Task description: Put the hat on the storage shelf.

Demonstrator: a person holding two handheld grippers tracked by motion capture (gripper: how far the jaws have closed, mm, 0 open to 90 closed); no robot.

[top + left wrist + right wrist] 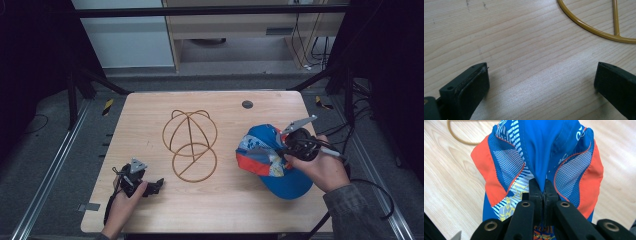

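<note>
Light wood-grain table (220,200), matt laminate, standing on a grey carpeted floor with dark frame rails at either side; a pale cabinet lies across the top of the high view.

Lower left of the high view: the left gripper (156,185) rests low on the table in the person's hand. In the left gripper view its jaws stand wide apart over bare wood, nothing between them.

Right of centre in the high view: the right gripper (285,150) is clamped on the cap (270,160). In the right gripper view the jaws are pressed together at lower centre with a fold of blue crown fabric pinched between them, and the cap (539,152) hangs away toward the top of the frame. Whether the brim still touches the table cannot be settled from the high view; it appears close to it.

Cap: blue cloth crown, orange side panels, fine mesh inserts, striped printed sections. Judged light and limp; the crown collapses under the pinch, so it will sag and swing. The brim is likely the only stiff part. A seam or the brim edge would give a firmer hold than loose cloth.

Centre of the high view, farther back: a wire hat stand (190,145), thin yellow-brown rod bent into hoops and a domed frame, rigid and unoccupied.
</note>
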